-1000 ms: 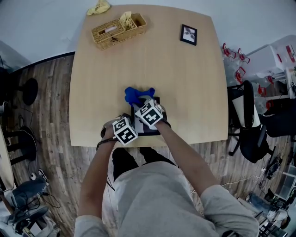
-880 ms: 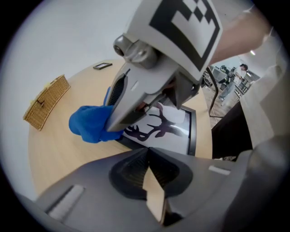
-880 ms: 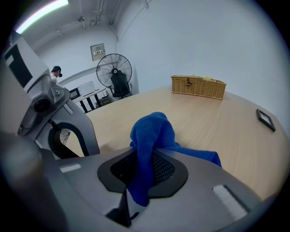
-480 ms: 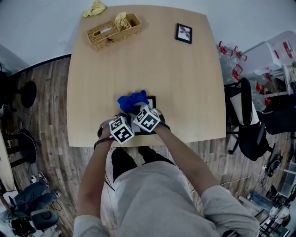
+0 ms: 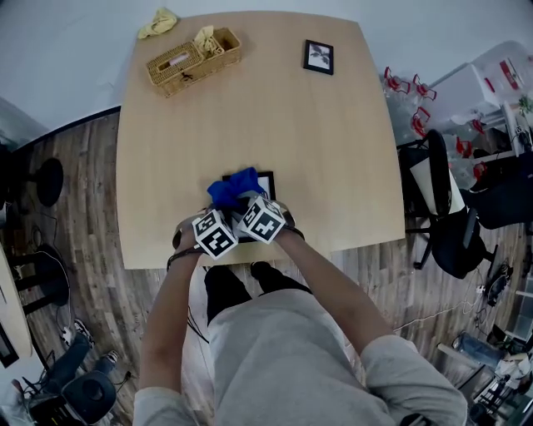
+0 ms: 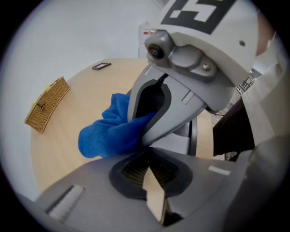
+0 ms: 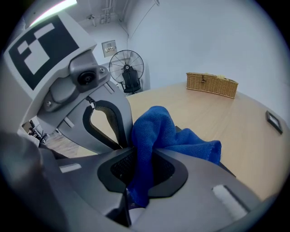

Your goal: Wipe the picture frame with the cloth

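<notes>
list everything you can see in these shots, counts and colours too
table: one, light wood, middle of the head view
wicker basket: one, tan, far left of the table
yellow cloths: two, one in the basket, one at the table's far left corner
far picture frame: one, black, far right of the table
near picture frame: one, black, by the near edge, partly under the cloth
blue cloth: one, on the near picture frame
chair: one, black, on the floor right of the table
right gripper: one, grey, shut on the blue cloth
left gripper: one, grey, beside the right one; unclear whether it holds anything
arms: two, bare, reaching in from the near edge
</notes>
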The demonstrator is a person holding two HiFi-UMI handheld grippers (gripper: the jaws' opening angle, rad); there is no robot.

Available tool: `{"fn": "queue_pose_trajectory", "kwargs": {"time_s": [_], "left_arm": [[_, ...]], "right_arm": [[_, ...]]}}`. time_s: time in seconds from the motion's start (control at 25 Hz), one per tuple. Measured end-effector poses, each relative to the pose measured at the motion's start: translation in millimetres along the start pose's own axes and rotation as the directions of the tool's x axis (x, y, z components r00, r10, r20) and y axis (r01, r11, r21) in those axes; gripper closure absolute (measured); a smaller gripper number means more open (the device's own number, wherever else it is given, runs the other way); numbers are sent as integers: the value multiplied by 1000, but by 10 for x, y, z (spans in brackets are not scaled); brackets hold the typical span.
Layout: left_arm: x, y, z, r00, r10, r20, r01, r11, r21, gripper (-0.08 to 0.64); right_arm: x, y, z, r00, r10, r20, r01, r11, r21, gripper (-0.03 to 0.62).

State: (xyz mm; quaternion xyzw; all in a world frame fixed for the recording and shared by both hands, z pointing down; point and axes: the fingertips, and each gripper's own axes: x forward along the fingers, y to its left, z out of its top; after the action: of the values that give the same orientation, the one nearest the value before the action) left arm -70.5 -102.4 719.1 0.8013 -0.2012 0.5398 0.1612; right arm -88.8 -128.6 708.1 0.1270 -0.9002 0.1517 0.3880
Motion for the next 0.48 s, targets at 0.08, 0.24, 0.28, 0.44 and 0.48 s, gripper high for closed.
{"fn": "queue_pose_trajectory", "kwargs": {"time_s": [0.08,0.24,0.28,0.44,0.48], "left_arm": [[-3,-5,-6,1000,-5,3,5,1000,10,506],[-5,-7,-1,1000,-16,-2,16,998,67,506],[-2,0,-8,1000,-16,-8,17,996,88,506],[1,-20,-19,999,-40,-15,41,991,128,506],[-3,-28,-15,999,-51,-11,52,990,132,506]], "right_arm": [[-14,14,-37,1000,-18,-1,18,1000,19,538],[-59,38,-111,997,-72,-8,72,995,75,537],[-66,44,-124,996,-90,-9,90,991,94,537],[-117,132,-232,986,-163,-22,165,969,183,537],[-135,157,-263,983,-180,-28,182,961,209,537]]}}
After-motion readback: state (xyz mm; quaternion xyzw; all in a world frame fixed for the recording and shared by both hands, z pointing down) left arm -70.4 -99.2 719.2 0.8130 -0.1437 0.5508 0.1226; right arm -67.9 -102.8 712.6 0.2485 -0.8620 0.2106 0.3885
